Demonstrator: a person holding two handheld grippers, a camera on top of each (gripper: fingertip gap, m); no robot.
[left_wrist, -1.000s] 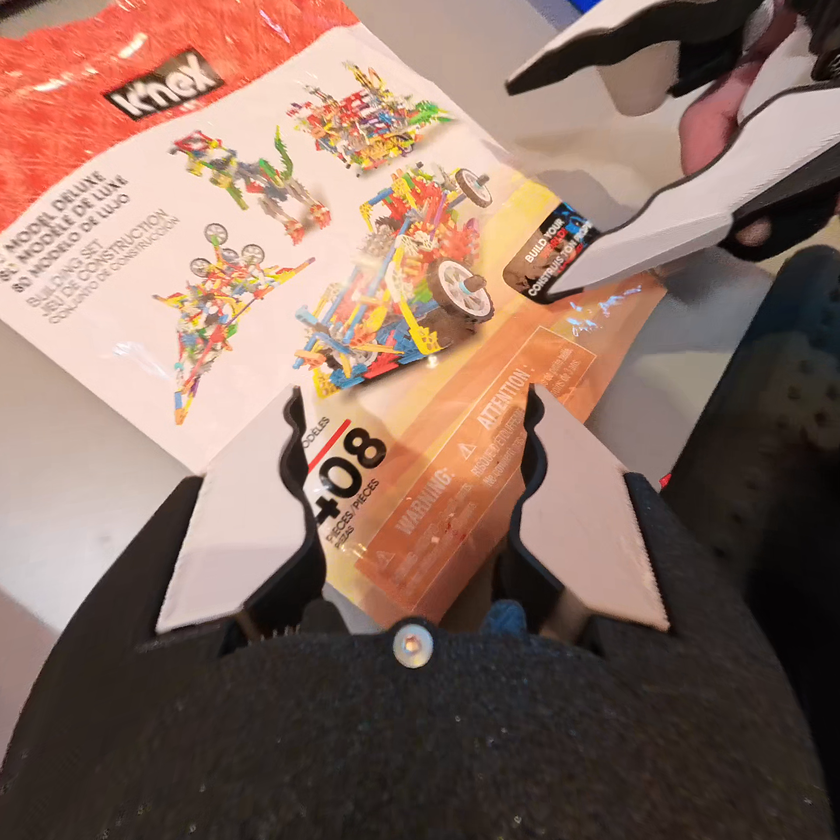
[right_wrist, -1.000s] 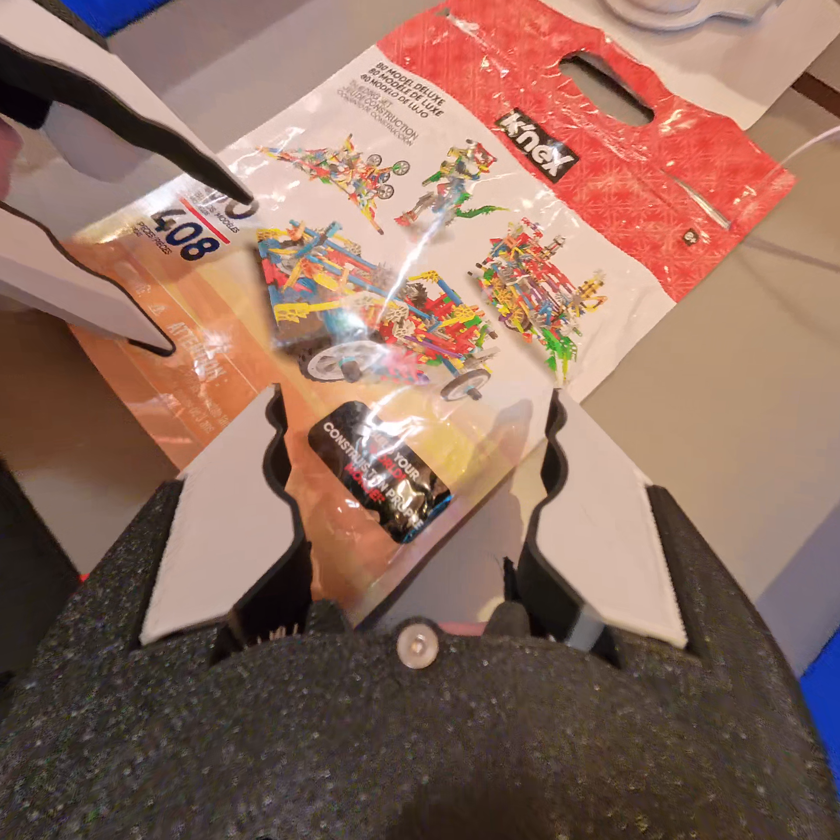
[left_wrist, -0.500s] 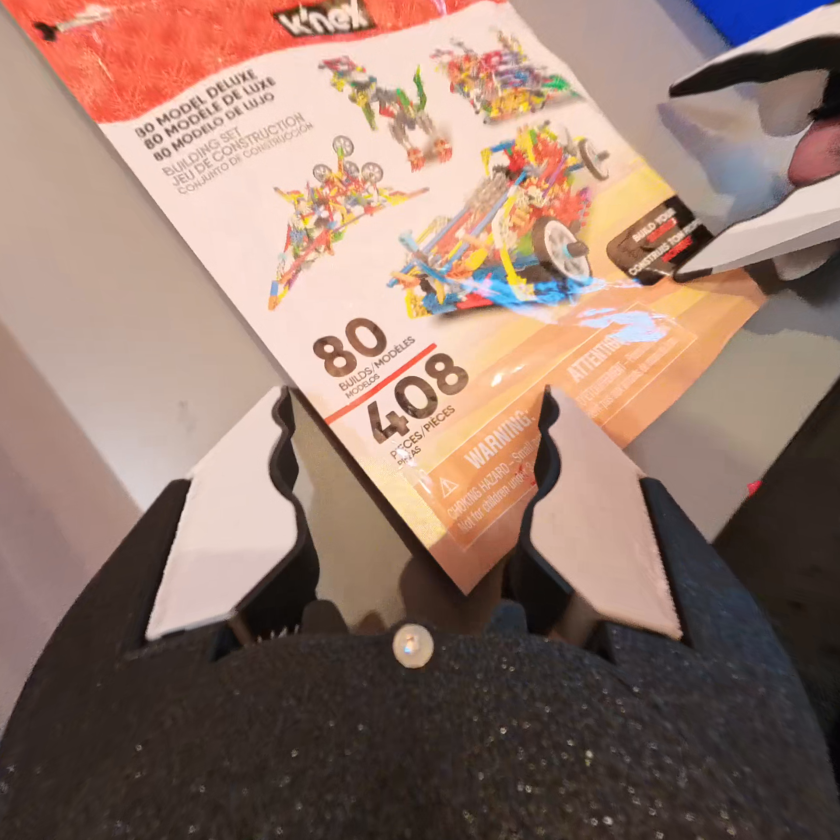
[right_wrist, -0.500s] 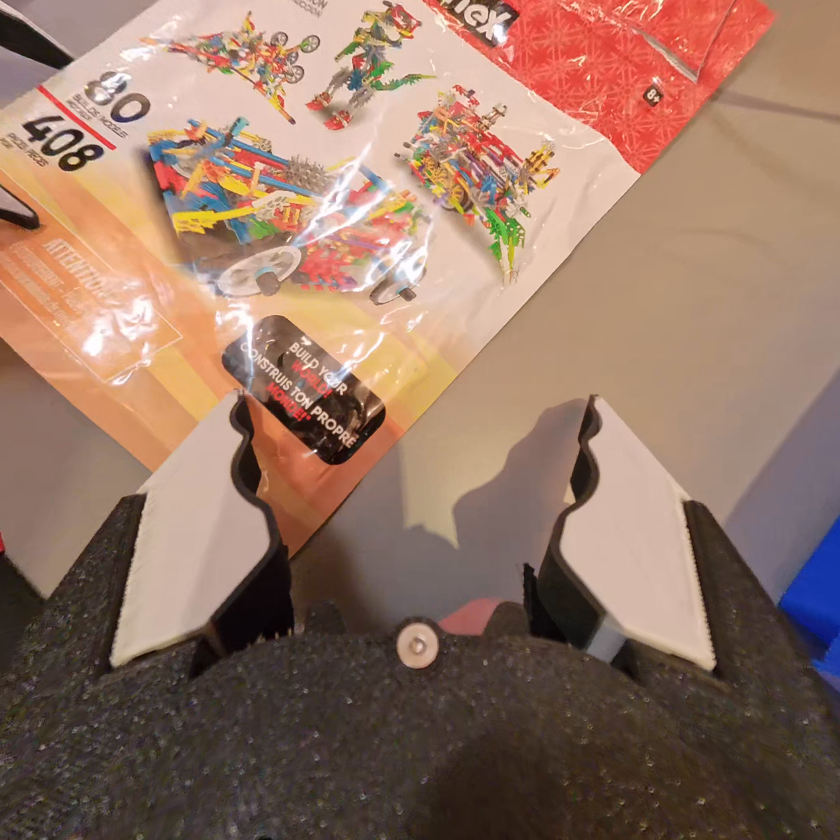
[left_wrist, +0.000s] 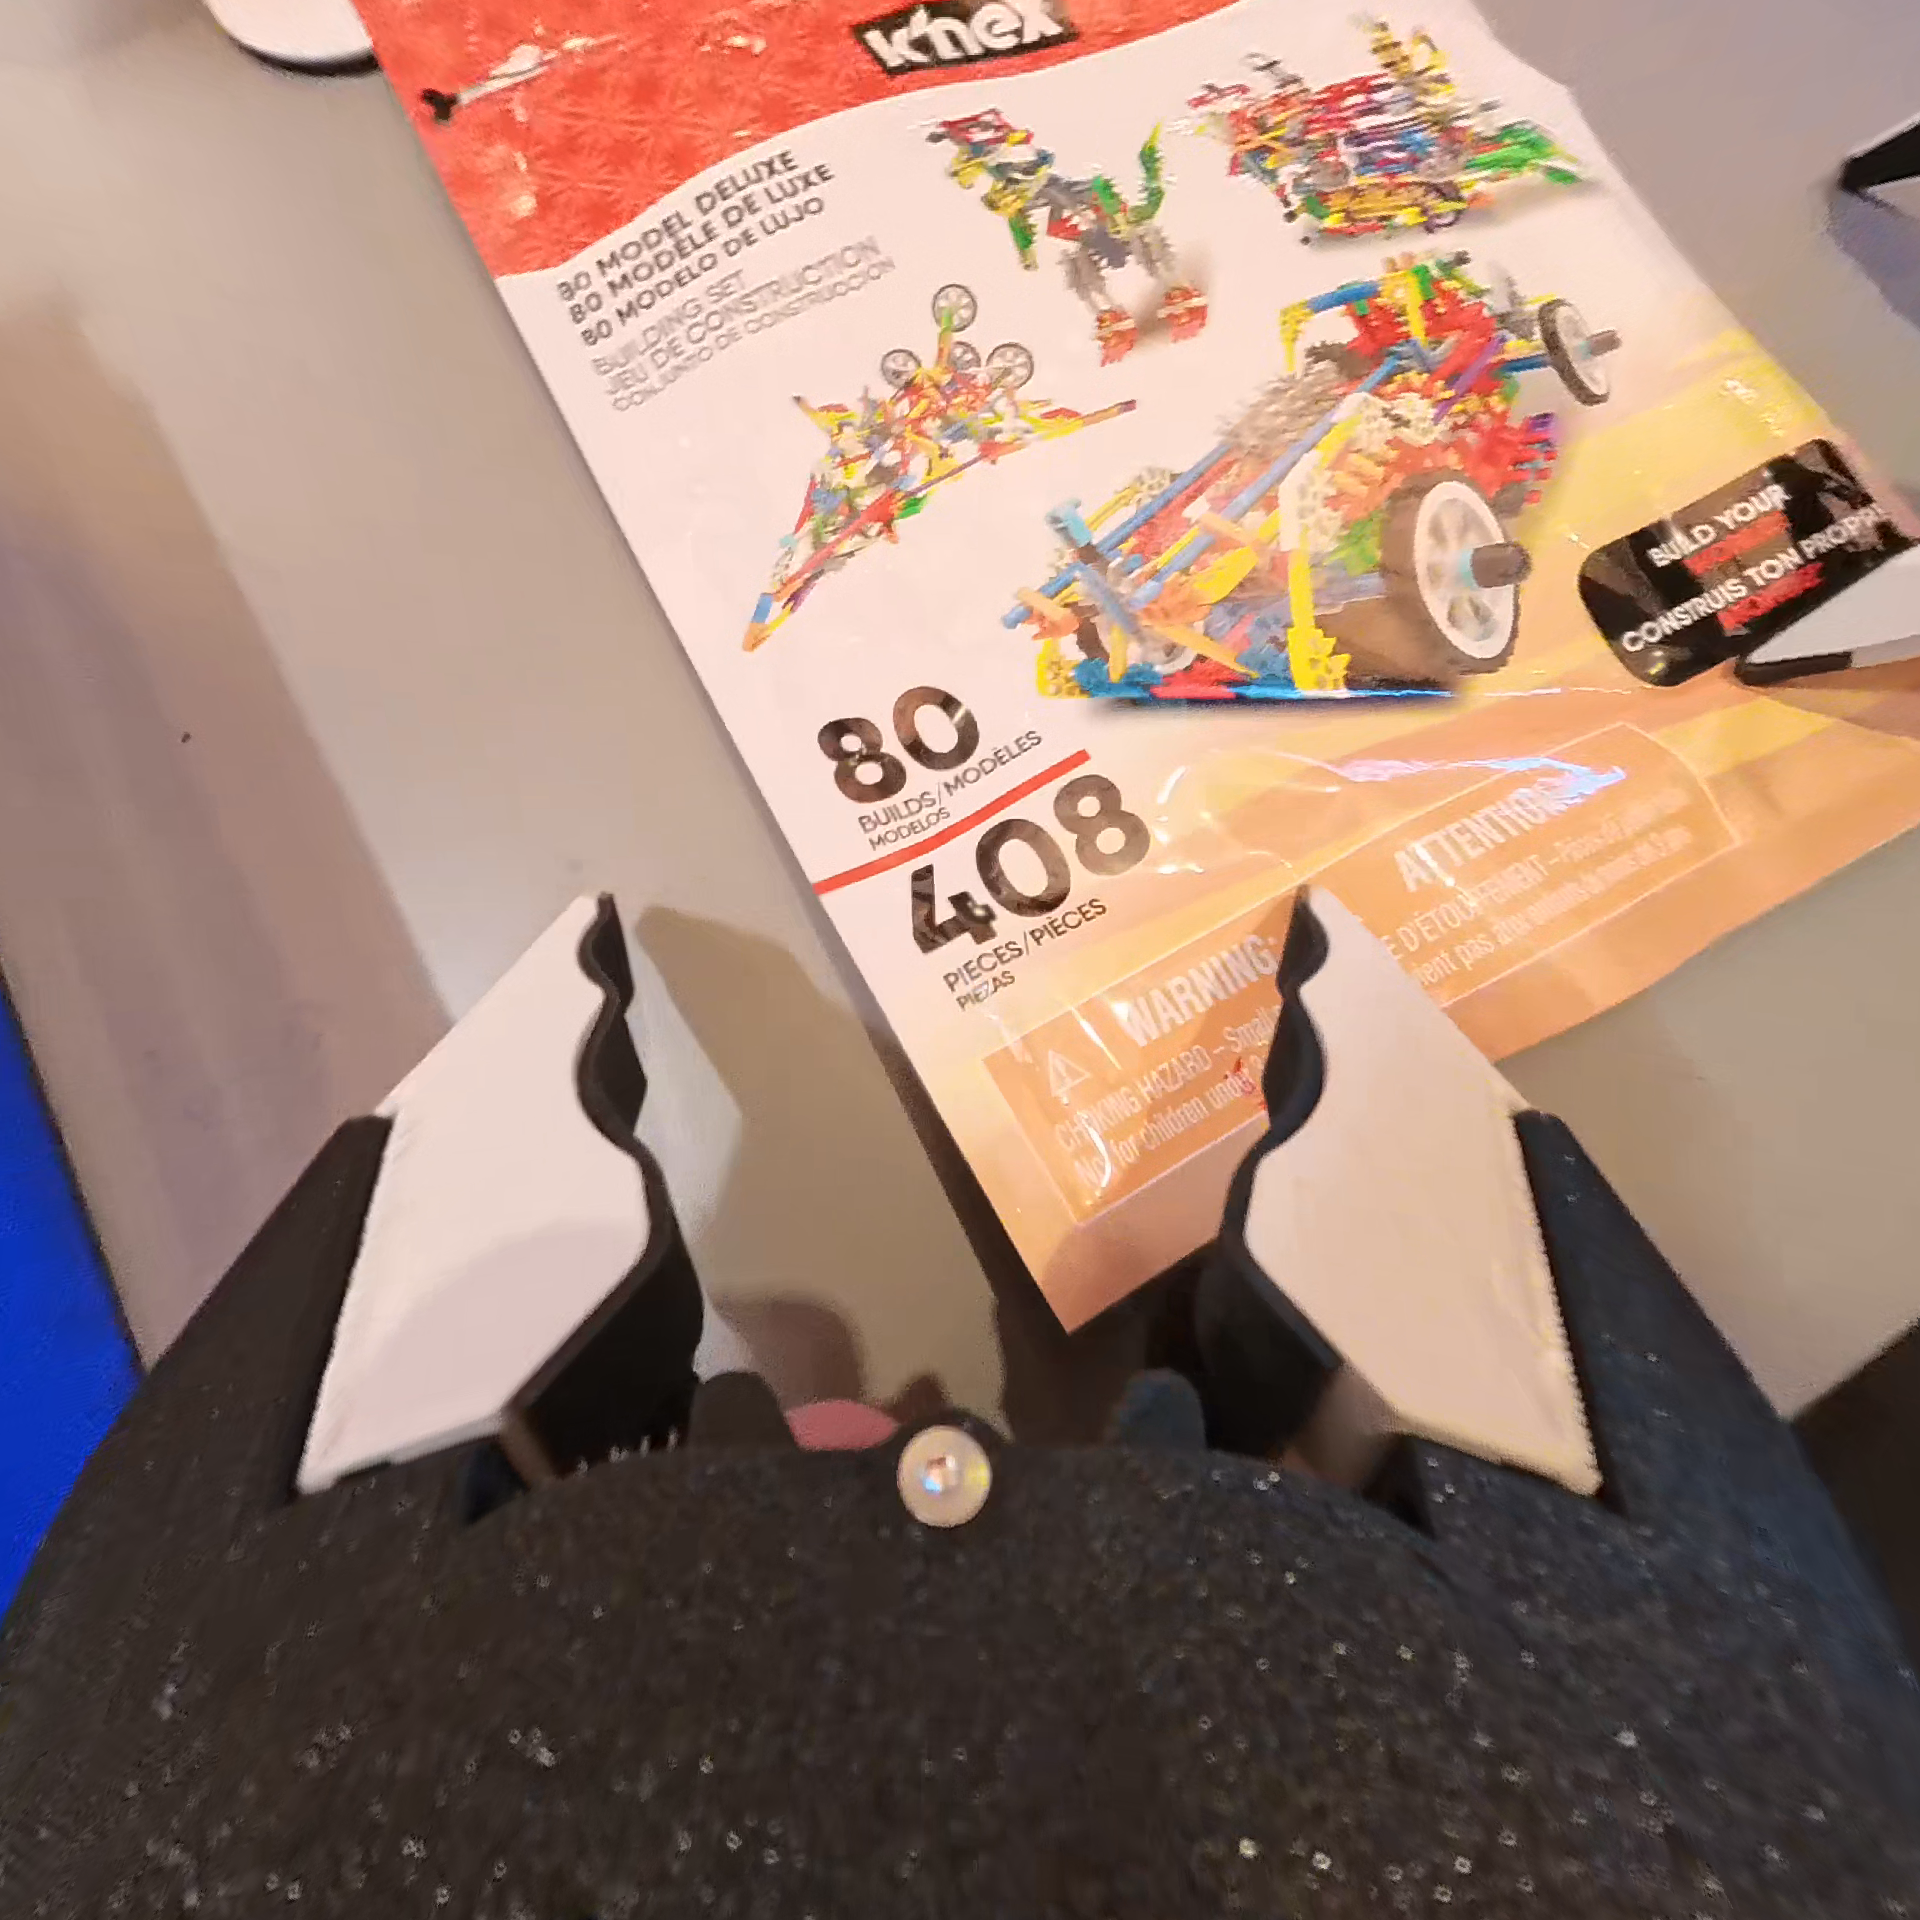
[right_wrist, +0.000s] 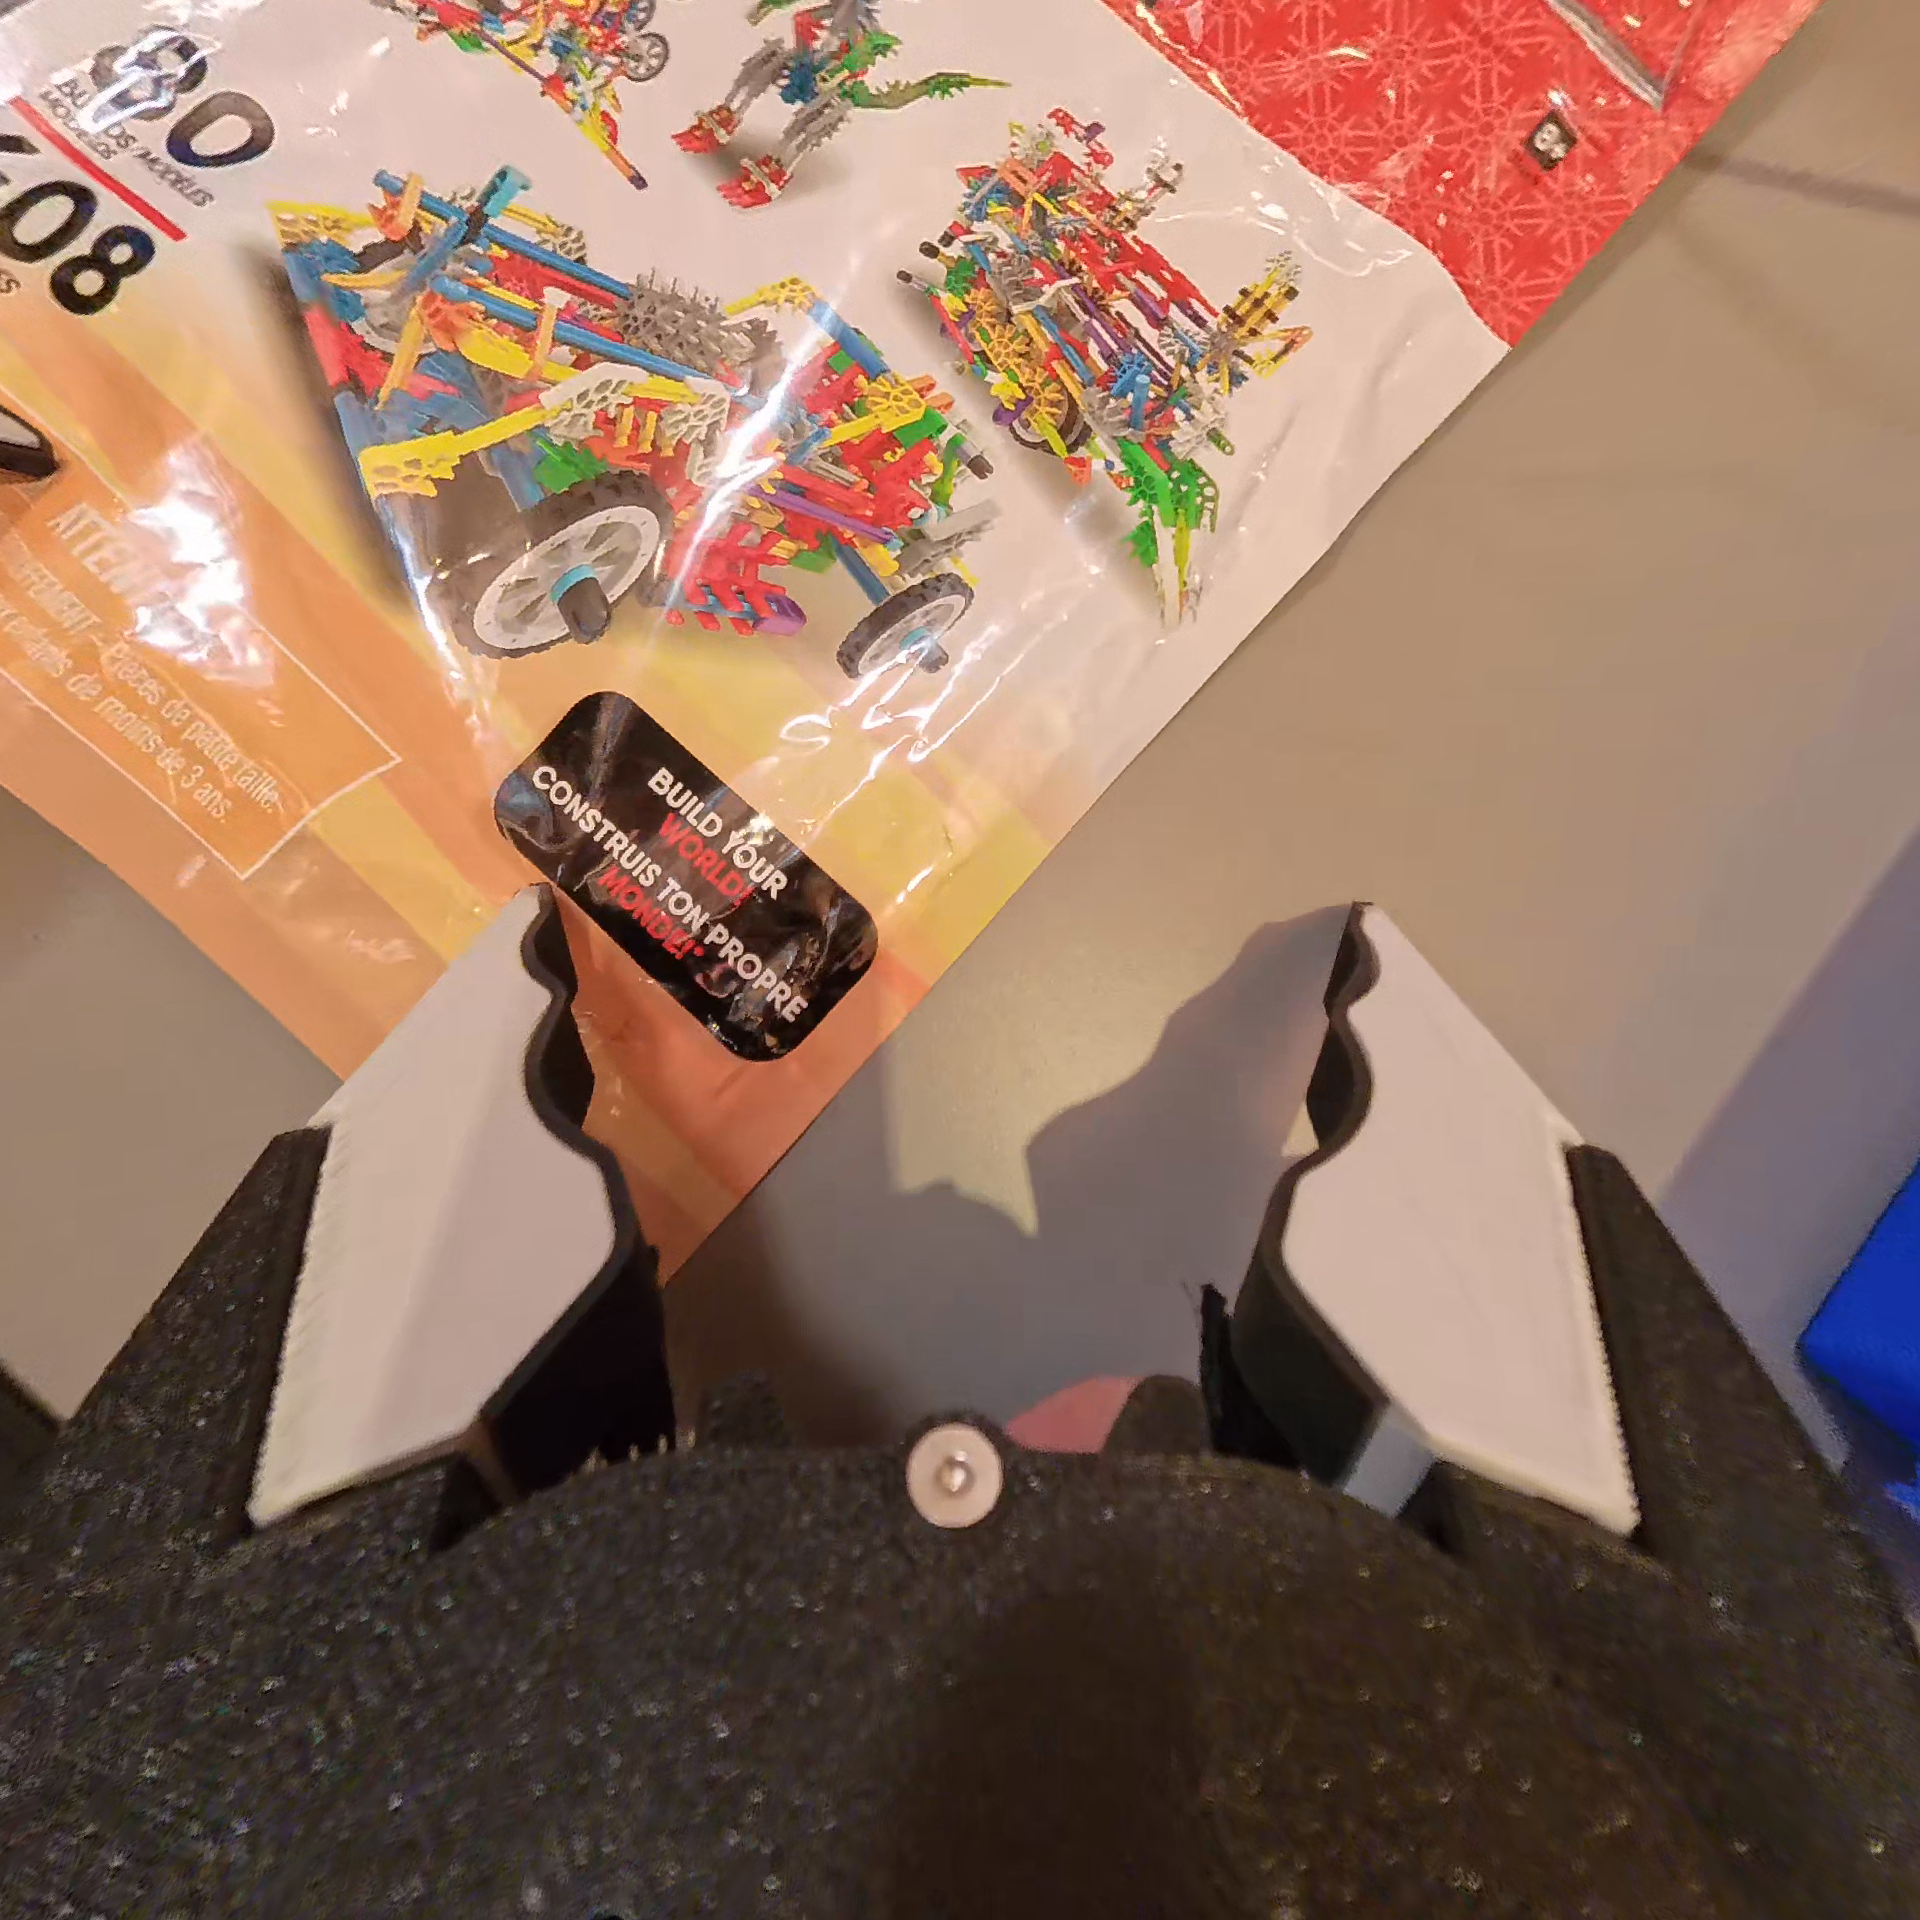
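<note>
A flat plastic bag (left_wrist: 1143, 540) with a red top band and printed pictures of colourful toy models lies on the grey table (left_wrist: 364, 623). My left gripper (left_wrist: 951, 904) is open and empty. The bag's near corner lies between its fingers, close to the right finger (left_wrist: 1382, 1164). My right gripper (right_wrist: 945, 902) is open and empty over the bag's (right_wrist: 727, 436) other lower corner, which passes under its left finger (right_wrist: 457, 1164). The right gripper's fingertip (left_wrist: 1829, 649) shows at the right edge of the left wrist view, over the bag's black patch.
A white object (left_wrist: 301, 36) sits at the table's far edge beyond the bag. Something blue lies beside the table on the left (left_wrist: 42, 1299) and, in the right wrist view, on the right (right_wrist: 1870, 1340). Bare grey table (right_wrist: 1507, 675) lies right of the bag.
Both grippers have drawn back and apart: the left shifted left, the right shifted right. Each now sits at a lower corner of the bag. Both stayed open. The bag still lies flat.
</note>
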